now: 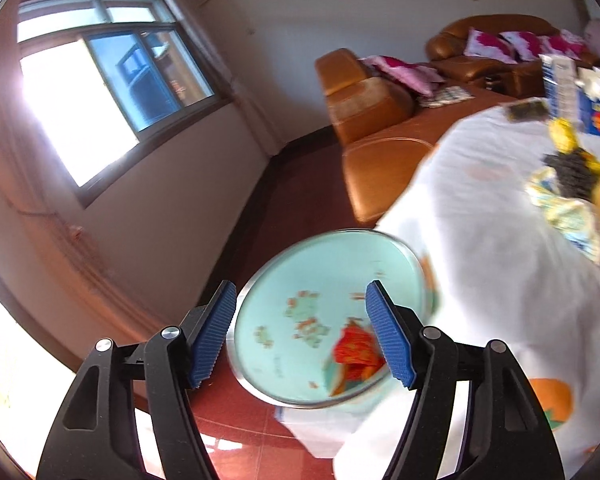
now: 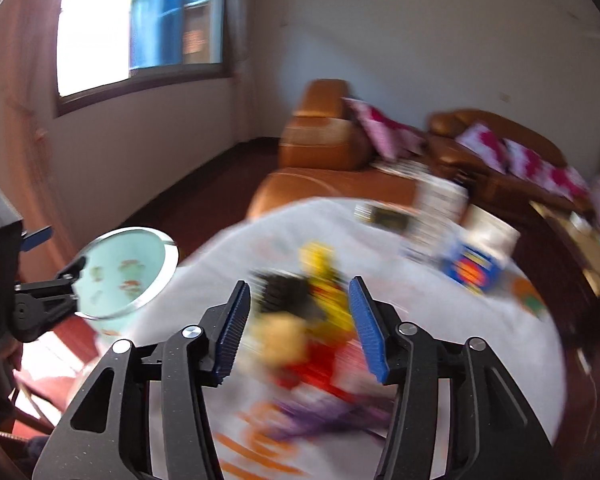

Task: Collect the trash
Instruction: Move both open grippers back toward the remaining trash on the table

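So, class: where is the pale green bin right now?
The pale green bin sits on the red floor beside the white-clothed table, straight ahead of the left gripper; in the right wrist view it is at the left.

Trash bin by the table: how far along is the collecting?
Done: one red wrapper lies in the light green bin. In hand: nothing; the left gripper stands open over the bin, the right gripper open above the table's litter. Left: the yellow and black wrappers, the red and purple scraps, all blurred, on the white tablecloth.
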